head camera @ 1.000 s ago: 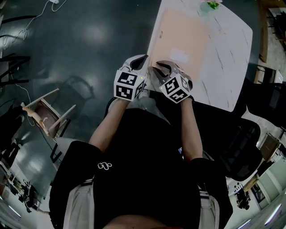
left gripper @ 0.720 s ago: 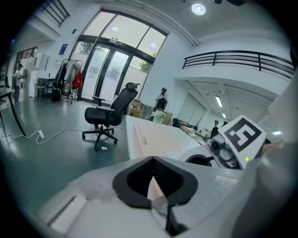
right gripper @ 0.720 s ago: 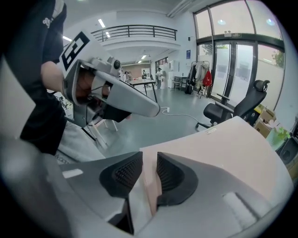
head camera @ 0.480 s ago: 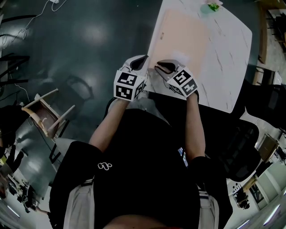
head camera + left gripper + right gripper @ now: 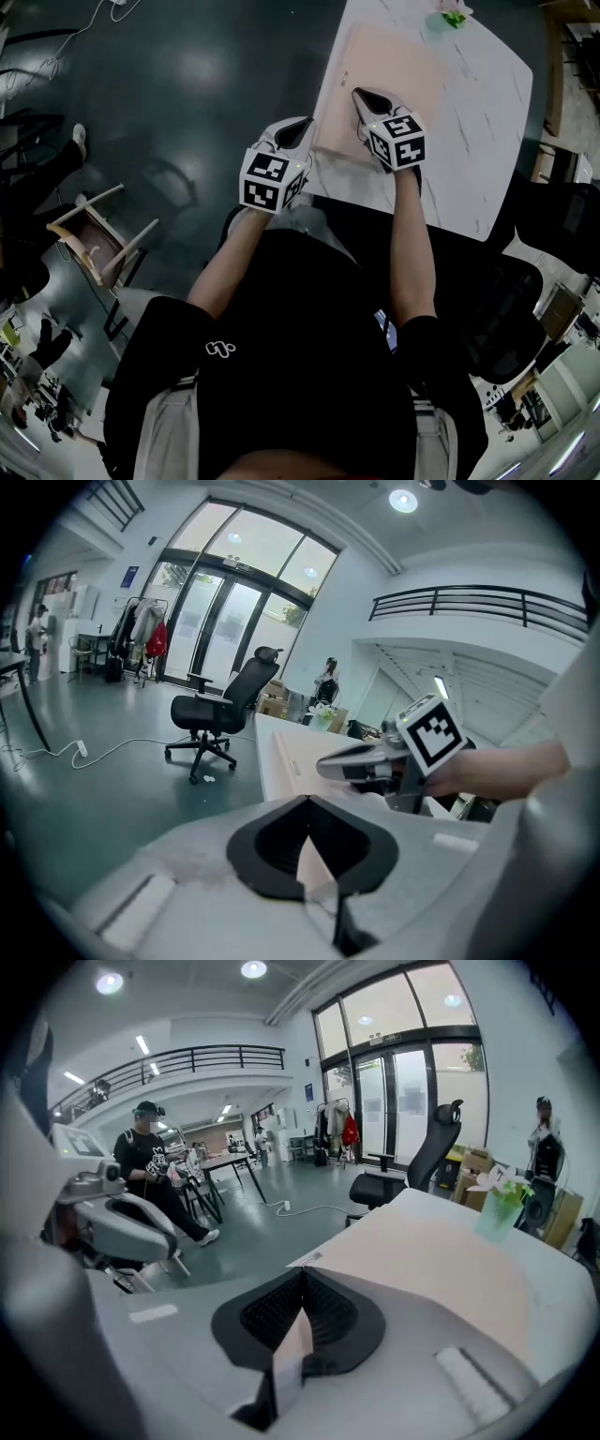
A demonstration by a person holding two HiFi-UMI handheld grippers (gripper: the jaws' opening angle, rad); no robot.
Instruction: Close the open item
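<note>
A flat pale peach folder-like item [image 5: 394,56] lies on the white marble table [image 5: 478,122], and I cannot tell whether it stands open. My right gripper [image 5: 361,94] hovers over its near end, jaws shut with nothing between them. In the right gripper view the peach item [image 5: 441,1251] stretches ahead of the closed tips [image 5: 302,1274]. My left gripper [image 5: 295,129] hangs just off the table's near left edge, also shut and empty. In the left gripper view its tips [image 5: 305,799] meet, with the right gripper [image 5: 330,764] ahead over the peach item [image 5: 298,759].
A green plant in a cup [image 5: 448,11] stands at the table's far end. A black office chair [image 5: 562,216] sits right of the table, and a wooden stool [image 5: 94,234] stands on the dark floor at left. A person [image 5: 150,1171] stands beyond the table.
My right gripper has moved forward from beside the left one to over the peach item, and its jaws have shut. The left gripper has stayed where it was.
</note>
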